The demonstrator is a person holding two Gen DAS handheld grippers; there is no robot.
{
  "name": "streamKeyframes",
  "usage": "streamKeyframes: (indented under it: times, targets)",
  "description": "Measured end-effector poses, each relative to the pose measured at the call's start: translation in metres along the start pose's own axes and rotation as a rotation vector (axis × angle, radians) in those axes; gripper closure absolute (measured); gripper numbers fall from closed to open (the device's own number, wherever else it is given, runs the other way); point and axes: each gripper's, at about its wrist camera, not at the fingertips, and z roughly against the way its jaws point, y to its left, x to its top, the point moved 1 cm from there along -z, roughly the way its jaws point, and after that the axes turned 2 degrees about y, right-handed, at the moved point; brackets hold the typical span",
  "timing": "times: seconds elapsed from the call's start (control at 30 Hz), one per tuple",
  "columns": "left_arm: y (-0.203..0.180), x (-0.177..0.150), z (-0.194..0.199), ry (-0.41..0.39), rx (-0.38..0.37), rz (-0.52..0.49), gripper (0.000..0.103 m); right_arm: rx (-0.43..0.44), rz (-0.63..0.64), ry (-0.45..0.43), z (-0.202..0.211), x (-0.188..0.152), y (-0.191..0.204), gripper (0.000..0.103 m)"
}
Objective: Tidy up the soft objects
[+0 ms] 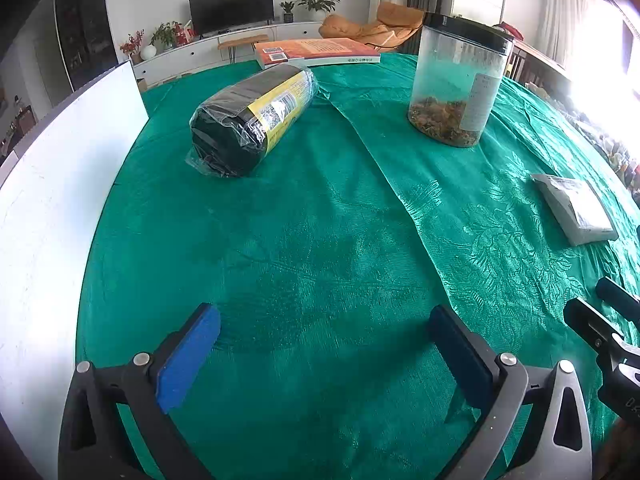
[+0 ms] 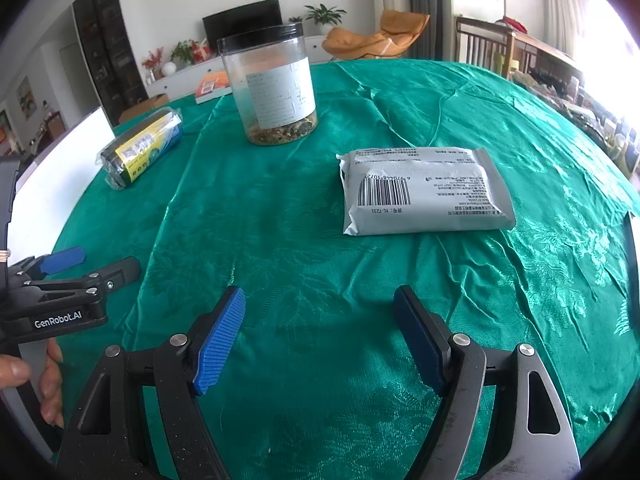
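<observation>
Both grippers, left (image 1: 324,354) and right (image 2: 320,340), are hanging wide open and empty; the slippery pack (image 2: 426,192) may be sliding away when grasped.

A shiny green woven cloth (image 2: 280,216) with a leaf pattern covers the surface, creased toward twelve o'clock. The black roll (image 1: 252,118) wears crinkly clear glossy film. The clear plastic jar (image 2: 272,92) has a matt paper label. The flat grey packet (image 2: 424,192) looks smooth, faintly glossy plastic.
</observation>
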Motion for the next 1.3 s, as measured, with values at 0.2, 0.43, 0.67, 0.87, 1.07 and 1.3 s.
streamKeyframes:
  times: [0.2, 0.43, 0.67, 0.87, 1.07, 1.3]
  targets:
    - [0.0001, -0.0002, 0.0003, 0.000, 0.000, 0.000, 0.000, -0.022, 0.018, 0.008, -0.0001, -0.0006, 0.0025, 0.024]
    - [0.0001, -0.0004, 0.0003, -0.001, 0.000, 0.000, 0.000, -0.022, 0.018, 0.008, 0.0002, -0.0006, 0.0026, 0.024]
    - [0.0000, -0.0006, 0.0003, -0.001, -0.001, 0.001, 0.000, -0.022, 0.017, 0.007, 0.0004, -0.0007, 0.0023, 0.024]
    - [0.0000, -0.0007, 0.0007, -0.001, -0.001, 0.001, 0.000, -0.022, 0.017, 0.007, 0.0004, -0.0007, 0.0022, 0.024]
    - [0.0001, -0.0009, 0.0009, -0.001, -0.001, 0.001, 0.000, -0.022, 0.016, 0.007, 0.0002, -0.0006, 0.0020, 0.024]
    - [0.0001, -0.0008, 0.0006, -0.002, -0.001, 0.001, 0.000, -0.019, 0.014, 0.006, 0.0007, -0.0005, 0.0019, 0.024]
